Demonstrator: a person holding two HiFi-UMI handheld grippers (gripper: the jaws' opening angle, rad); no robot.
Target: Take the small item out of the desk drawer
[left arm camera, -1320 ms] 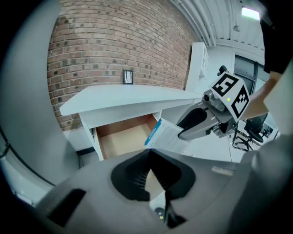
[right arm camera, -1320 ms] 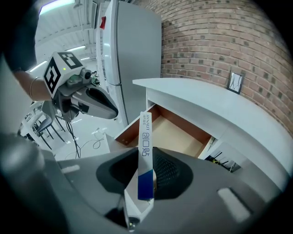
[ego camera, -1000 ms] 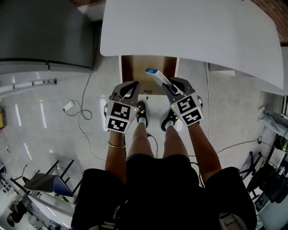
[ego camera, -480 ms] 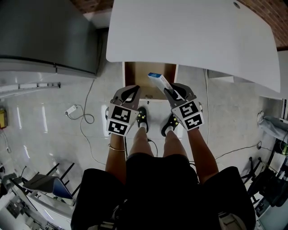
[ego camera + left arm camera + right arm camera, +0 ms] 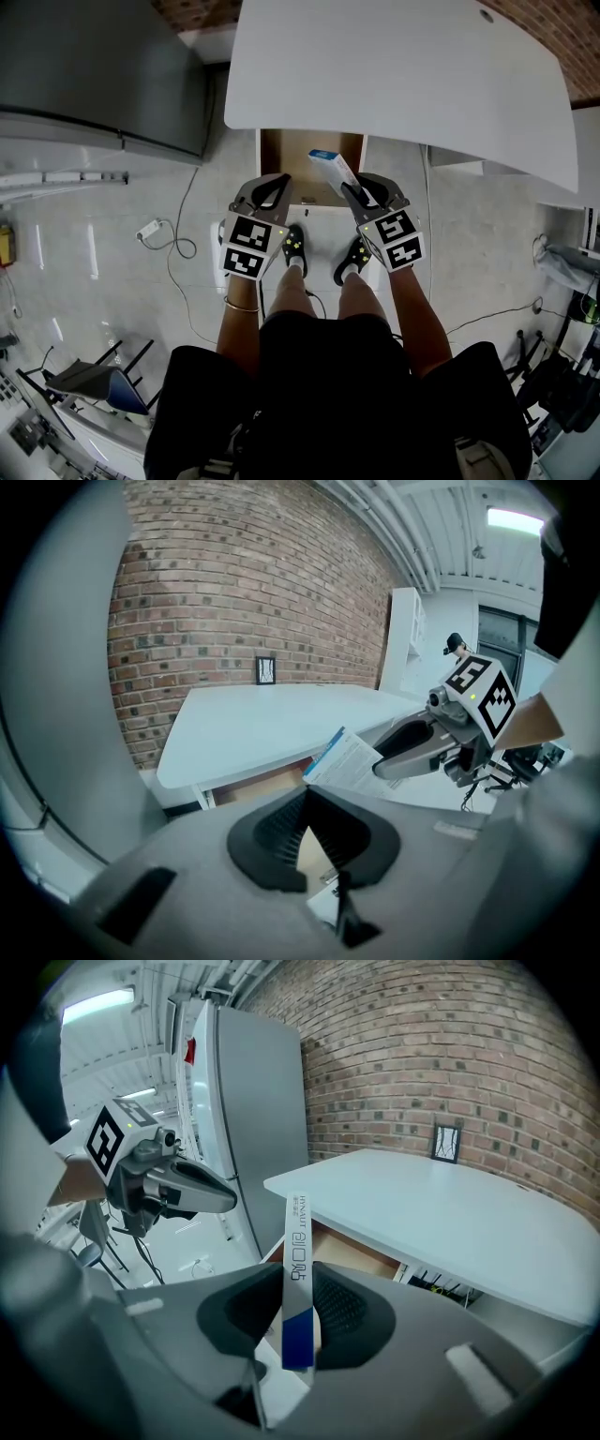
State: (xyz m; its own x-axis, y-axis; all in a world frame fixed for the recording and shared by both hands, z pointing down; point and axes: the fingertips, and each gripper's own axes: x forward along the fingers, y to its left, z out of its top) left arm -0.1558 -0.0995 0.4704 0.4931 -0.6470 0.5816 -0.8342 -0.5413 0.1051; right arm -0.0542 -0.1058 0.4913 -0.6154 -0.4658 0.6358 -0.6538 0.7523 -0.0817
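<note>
Right now the right tool (image 5: 368, 190) is clamped on a slim white and blue box (image 5: 334, 167), its pads pressing the flat faces near the box's near end, so most of the length sticks out toward the far side. The box is out of the drawer (image 5: 286, 155) and is held in the air over the drawer's right part, just near the front edge of the white surface (image 5: 403, 75). The left tool (image 5: 267, 190) hangs beside it on the left with its jaws together and nothing between them. The drawer stands open below both.

Several things could go wrong from here, as I judge it. The grip sits at one end, so the long free part could swing or slide between the pads if the hand turns fast. The far tip is close to the edge of the surface, and a push toward the far side could knock it there and twist the box loose. A dropped box would land back in the drawer or on the floor (image 5: 112, 244) by the person's shoes (image 5: 294, 246). The open drawer also juts toward the legs, so a step forward could bump it.
</note>
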